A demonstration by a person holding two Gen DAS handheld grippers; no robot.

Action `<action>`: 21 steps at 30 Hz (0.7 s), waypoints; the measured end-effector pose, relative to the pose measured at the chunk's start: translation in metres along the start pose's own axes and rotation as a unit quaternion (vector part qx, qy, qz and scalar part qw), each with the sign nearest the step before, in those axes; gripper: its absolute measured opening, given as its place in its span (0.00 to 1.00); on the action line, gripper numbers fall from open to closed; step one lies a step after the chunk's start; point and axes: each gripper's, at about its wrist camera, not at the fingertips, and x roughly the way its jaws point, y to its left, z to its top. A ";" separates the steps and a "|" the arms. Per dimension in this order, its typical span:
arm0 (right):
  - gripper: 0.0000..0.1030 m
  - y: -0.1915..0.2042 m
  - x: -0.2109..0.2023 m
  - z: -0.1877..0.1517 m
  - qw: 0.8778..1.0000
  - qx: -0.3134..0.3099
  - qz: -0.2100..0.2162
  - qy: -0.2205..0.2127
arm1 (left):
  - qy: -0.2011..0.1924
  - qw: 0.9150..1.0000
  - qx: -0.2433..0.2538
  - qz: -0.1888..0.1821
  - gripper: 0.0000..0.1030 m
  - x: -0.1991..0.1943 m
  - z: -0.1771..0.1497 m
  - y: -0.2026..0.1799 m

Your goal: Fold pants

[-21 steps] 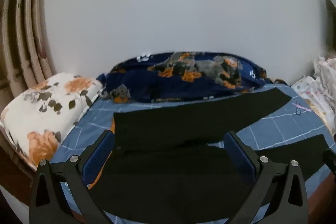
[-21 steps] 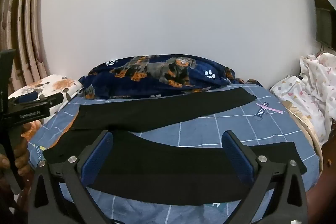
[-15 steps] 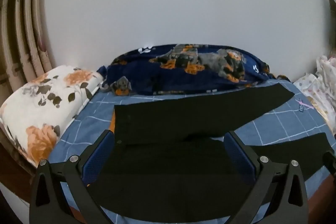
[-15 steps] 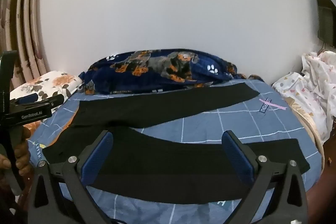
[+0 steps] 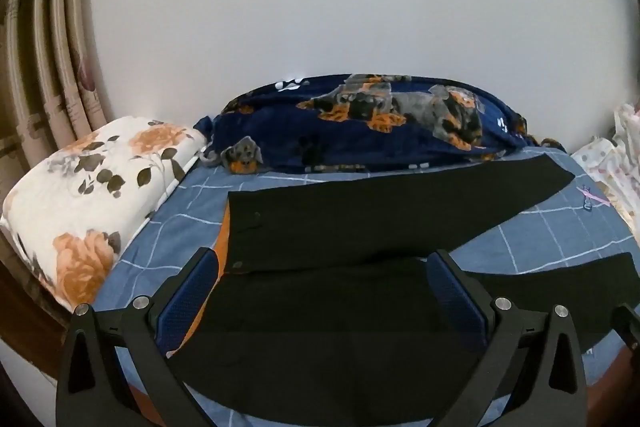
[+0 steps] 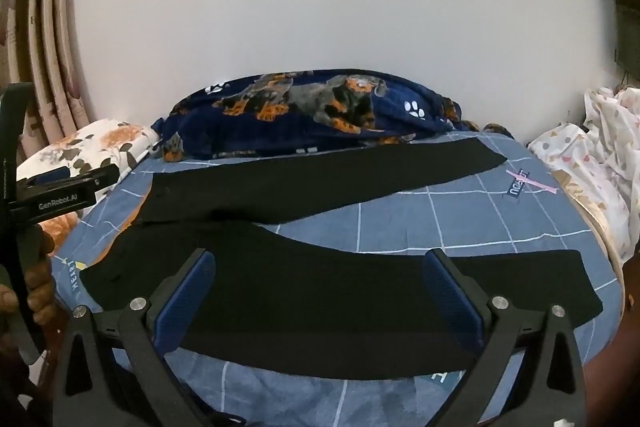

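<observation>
Black pants lie spread flat on a blue checked bedsheet, waist to the left, the two legs fanning apart toward the right. My left gripper hovers open above the waist and upper near leg, nothing between its blue pads. My right gripper hangs open over the near leg, also empty. In the right wrist view the left gripper's body shows at the far left, held by a hand.
A dark blue dog-print blanket lies bunched against the white wall behind the pants. A floral pillow sits at the left, with curtains beyond. White patterned bedding is heaped at the right edge.
Both views have tilted slightly downward and drawn a little closer to the bed; the blanket and pants sit higher in frame than before. The pants lie unmoved and both grippers stay open.
</observation>
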 end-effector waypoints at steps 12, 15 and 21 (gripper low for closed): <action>1.00 -0.018 0.017 -0.003 0.999 0.040 0.005 0.026 | 0.058 0.998 -0.017 -0.029 1.00 0.035 -0.005 0.014; 1.00 -0.019 0.021 -0.003 0.999 0.035 0.000 0.028 | 0.061 0.996 -0.024 -0.054 1.00 0.048 -0.008 0.030; 1.00 -0.021 0.041 -0.006 0.998 0.040 0.013 0.056 | 0.113 0.991 -0.035 -0.068 1.00 0.101 -0.006 0.084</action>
